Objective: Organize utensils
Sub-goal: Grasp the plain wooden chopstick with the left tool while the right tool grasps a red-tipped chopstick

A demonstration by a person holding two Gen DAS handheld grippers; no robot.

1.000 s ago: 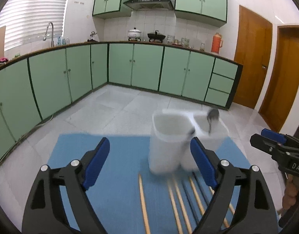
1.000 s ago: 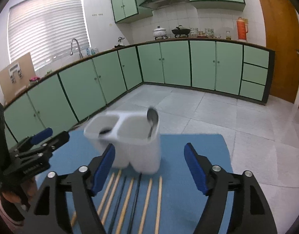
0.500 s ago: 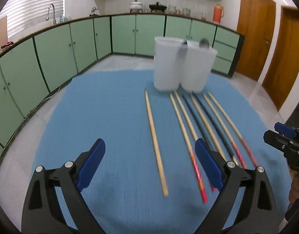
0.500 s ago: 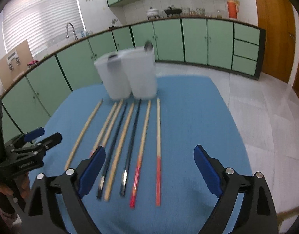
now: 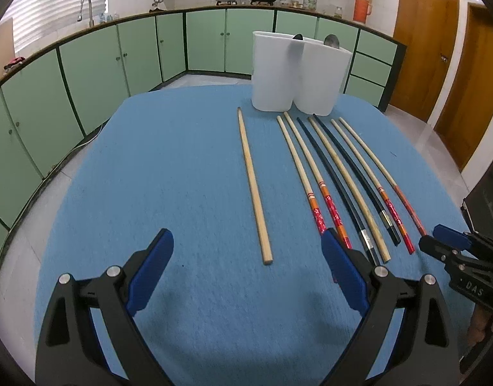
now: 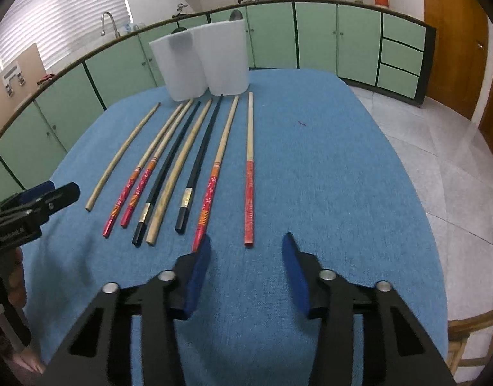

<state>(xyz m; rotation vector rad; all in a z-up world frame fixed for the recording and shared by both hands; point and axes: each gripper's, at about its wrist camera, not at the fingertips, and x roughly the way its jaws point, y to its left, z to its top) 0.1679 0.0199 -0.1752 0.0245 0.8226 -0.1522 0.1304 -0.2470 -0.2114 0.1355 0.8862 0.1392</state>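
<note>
Kitchen, green cabinets; table under a blue cloth (image 5: pixel 169 173).
- Holder (image 5: pixel 298 74): one, white, two compartments, far end; a spoon tip shows above each compartment.
- Chopsticks: eight, side by side on the cloth, near the holder. Three plain wood, one (image 5: pixel 253 186) apart at left; three red-ended; two black.
- Left gripper (image 5: pixel 246 251): spread wide, empty, near the plain stick's end.
- Right gripper (image 6: pixel 245 251): jaws closing, nothing pinched; the rightmost red stick (image 6: pixel 249 173) ends just beyond them.
- Right view only: a chair corner at lower right.
</note>
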